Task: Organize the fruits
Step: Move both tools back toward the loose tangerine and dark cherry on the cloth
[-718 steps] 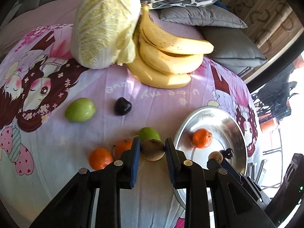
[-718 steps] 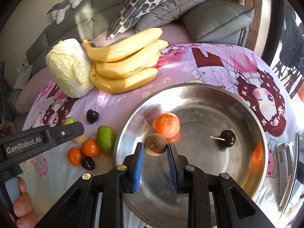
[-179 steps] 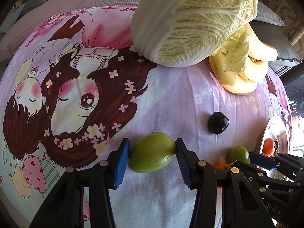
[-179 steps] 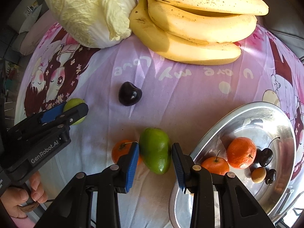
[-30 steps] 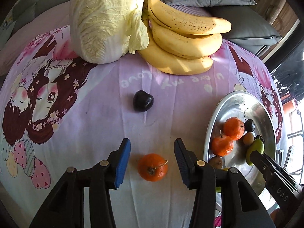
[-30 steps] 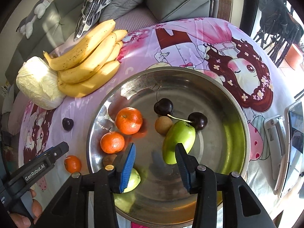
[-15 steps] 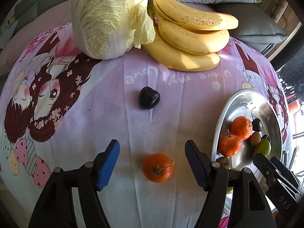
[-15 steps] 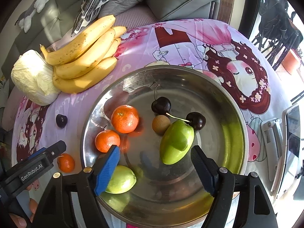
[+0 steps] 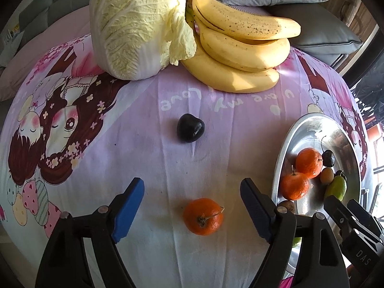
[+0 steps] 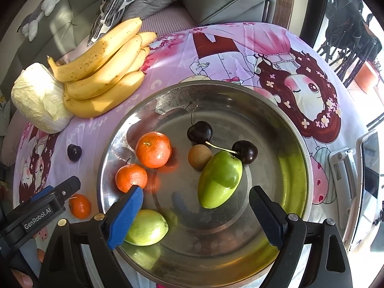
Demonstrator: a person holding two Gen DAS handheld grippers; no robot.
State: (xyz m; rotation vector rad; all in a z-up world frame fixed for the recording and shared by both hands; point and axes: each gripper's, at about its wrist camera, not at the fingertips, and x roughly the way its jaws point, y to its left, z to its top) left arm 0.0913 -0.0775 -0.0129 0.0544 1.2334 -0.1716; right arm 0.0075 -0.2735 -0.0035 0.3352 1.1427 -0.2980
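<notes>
The left gripper (image 9: 192, 199) has its blue-padded fingers (image 9: 128, 206) spread wide, holding nothing. A loose tangerine (image 9: 203, 216) lies on the tablecloth (image 9: 144, 144) between the two pads, touching neither, just short of the fingertips toward the near edge of the table. Beyond the tips, nearer the middle of the cloth, sits a dark cherry (image 9: 190, 131). At the far edge a napa cabbage (image 9: 136, 24) leans against a bunch of bananas (image 9: 240, 48).

The right gripper (image 10: 195, 212) is likewise spread wide and empty, poised above the steel basin (image 10: 295, 148), which stands near the table's right edge. Between its fingers, slightly ahead of the tips and closer to the right pad, lies a long green fruit (image 10: 220, 178). A rounder pale green fruit (image 10: 147, 226) lies partly hidden under the left pad (image 10: 124, 218), whose tip overlaps the nearer tangerine in the basin (image 10: 131, 177). Farther in are a second tangerine (image 10: 153, 149), a small brown fruit (image 10: 199, 157) and two stemmed cherries (image 10: 200, 132), one touching the long green fruit's far end.
</notes>
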